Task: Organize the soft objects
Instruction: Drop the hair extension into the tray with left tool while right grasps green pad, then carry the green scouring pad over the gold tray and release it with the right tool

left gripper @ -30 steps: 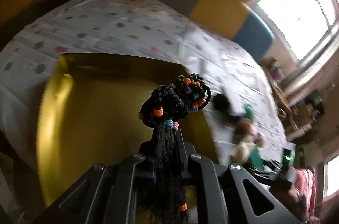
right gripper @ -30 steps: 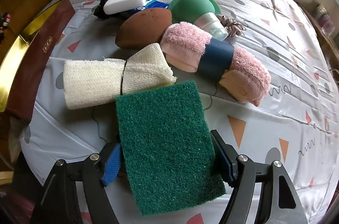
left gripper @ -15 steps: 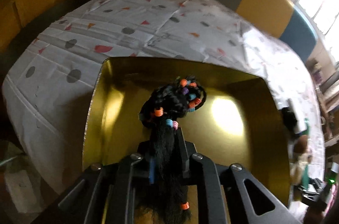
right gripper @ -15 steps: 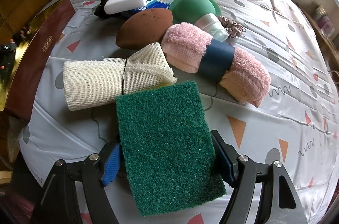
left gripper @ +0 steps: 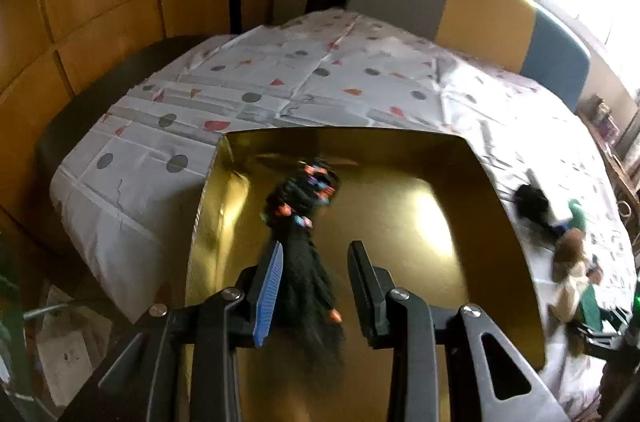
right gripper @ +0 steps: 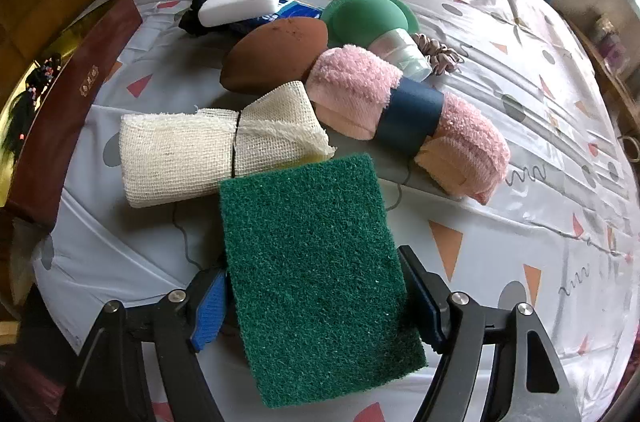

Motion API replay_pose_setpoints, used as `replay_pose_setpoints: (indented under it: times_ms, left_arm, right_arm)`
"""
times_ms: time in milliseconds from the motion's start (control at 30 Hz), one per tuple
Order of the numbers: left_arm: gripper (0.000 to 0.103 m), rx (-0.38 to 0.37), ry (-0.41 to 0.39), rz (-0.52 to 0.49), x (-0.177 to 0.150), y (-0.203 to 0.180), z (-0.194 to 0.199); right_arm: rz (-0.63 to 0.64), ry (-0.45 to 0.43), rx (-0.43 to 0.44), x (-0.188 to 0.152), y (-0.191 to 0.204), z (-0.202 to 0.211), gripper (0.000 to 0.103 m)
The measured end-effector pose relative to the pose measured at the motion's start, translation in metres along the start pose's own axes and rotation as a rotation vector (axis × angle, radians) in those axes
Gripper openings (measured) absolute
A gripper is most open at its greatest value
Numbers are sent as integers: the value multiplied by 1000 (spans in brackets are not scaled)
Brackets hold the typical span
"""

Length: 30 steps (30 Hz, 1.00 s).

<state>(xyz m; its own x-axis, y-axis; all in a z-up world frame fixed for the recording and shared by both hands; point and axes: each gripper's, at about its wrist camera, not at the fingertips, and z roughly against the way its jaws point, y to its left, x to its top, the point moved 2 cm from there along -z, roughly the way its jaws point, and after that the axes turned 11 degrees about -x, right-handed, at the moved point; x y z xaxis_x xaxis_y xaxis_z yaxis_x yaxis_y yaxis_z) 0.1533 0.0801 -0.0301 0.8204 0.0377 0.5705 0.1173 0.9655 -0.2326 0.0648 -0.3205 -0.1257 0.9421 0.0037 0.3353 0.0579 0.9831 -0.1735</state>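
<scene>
My left gripper (left gripper: 315, 280) jaws just opened wide — beaded hairpiece (left gripper: 304, 234) dropped into gold box (left gripper: 500, 262); right gripper (right gripper: 316, 302) jaws hold green scrub pad (right gripper: 316, 254) — next.

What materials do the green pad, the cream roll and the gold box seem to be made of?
Green pad: coarse synthetic fibre, matte, by its rough, scratchy surface.
Cream roll: open-weave gauze or cotton, matte; the mesh grid and frayed edges show.
Gold box: probably foil-faced card, glossy; it mirrors bright light, but metal cannot be ruled out.
</scene>
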Motion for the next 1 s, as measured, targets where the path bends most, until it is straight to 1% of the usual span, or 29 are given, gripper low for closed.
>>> replay_pose_setpoints:
  times_ms: [133, 267, 433, 533, 733, 867, 1000]
  left_arm:
    - [33, -36, -26, -11, -20, -23, 18]
    - [33, -55, -41, -52, -34, -45, 28]
    - [33, -82, -44, -86, -43, -62, 34]
    - [33, -83, -55, -108, -46, -67, 38]
    - [33, -71, -75, -118, -46, -68, 44]
    - [33, -65, -79, -122, -47, -67, 46]
    - [33, -70, -76, -118, -48, -66, 47]
  right_arm:
    - [20, -17, -23, -1, 5, 3, 74]
    - [19, -17, -28, -1, 5, 3, 74]
    - [13, -10, -47, 1, 7, 4, 74]
    - [6, -6, -70, 2, 11, 8, 72]
    - [-47, -6, -23, 1, 17, 18, 72]
    - [-100, -44, 45, 7, 20, 36, 72]
    - [-88, -85, 83, 18, 33, 52, 72]
